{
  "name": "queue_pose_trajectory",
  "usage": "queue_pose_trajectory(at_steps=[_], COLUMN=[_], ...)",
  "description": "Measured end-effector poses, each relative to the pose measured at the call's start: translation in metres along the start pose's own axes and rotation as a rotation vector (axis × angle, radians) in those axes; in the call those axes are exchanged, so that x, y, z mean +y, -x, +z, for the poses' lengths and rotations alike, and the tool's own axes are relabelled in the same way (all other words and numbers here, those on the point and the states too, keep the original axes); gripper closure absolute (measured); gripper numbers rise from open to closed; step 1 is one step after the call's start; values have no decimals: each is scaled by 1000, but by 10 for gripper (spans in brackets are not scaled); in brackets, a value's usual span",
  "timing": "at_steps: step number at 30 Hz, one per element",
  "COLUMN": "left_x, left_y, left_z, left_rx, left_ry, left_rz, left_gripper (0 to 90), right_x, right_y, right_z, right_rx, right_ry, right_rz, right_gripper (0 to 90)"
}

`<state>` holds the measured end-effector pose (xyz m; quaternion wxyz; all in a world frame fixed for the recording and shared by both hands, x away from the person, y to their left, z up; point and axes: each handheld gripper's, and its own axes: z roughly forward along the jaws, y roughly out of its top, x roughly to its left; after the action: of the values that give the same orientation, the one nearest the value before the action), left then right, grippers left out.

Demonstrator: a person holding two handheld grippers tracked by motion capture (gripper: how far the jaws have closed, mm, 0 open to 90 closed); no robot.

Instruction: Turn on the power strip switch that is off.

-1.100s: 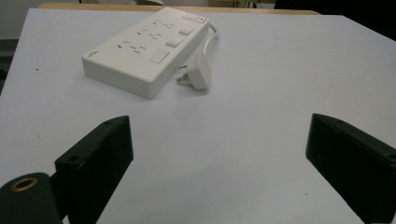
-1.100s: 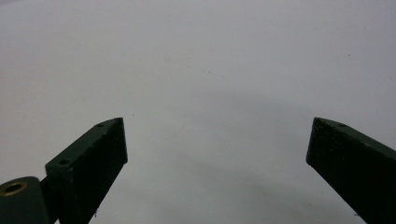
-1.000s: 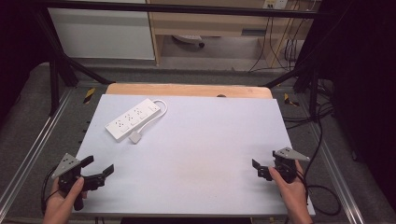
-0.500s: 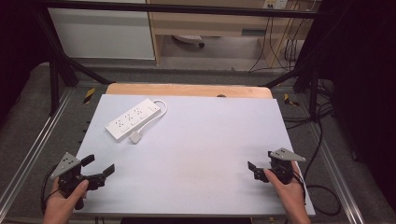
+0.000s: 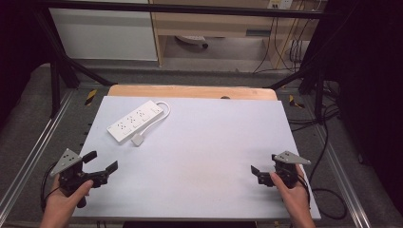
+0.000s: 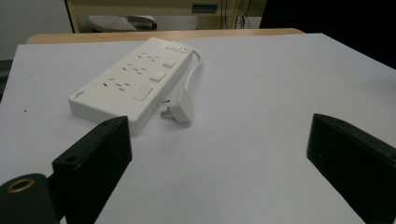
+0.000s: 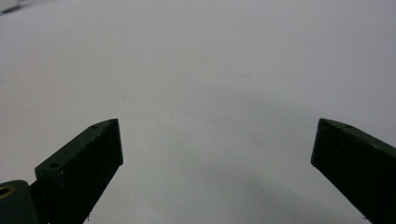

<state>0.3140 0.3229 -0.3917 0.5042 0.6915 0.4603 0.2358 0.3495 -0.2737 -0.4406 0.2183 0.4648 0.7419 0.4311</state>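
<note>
From above, my left gripper (image 5: pixel 100 161) sits at the near left corner of the pale grey rectangular table top (image 5: pixel 204 156), its black jaws spread apart with nothing between them. My right gripper (image 5: pixel 263 172) is at the near right edge, jaws apart too, aimed inward. Well beyond my left gripper lies a white plastic power strip (image 5: pixel 135 120), angled, its white plug (image 5: pixel 138 140) just beside it.

We see the power strip (image 6: pixel 131 85) on the table (image 5: pixel 214 142) ahead of the left gripper (image 5: pixel 100 163), its plug (image 6: pixel 180 107) just beside it, well apart from the right gripper (image 5: pixel 263 172).
</note>
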Motion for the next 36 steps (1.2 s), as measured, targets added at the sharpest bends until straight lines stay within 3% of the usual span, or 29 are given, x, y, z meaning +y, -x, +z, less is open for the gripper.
queue_pose_trajectory(at_steps=[16,36], left_x=[20,44], left_y=[-16,-16], left_z=[8,38], left_rx=[21,28], left_ry=[19,5], left_rz=[-32,-6], left_gripper=[71,73], right_x=[0,0], right_y=[-1,0], right_z=[1,-1], right_rx=[6,3], right_ry=[1,17], right_rz=[-2,1], right_gripper=[25,27])
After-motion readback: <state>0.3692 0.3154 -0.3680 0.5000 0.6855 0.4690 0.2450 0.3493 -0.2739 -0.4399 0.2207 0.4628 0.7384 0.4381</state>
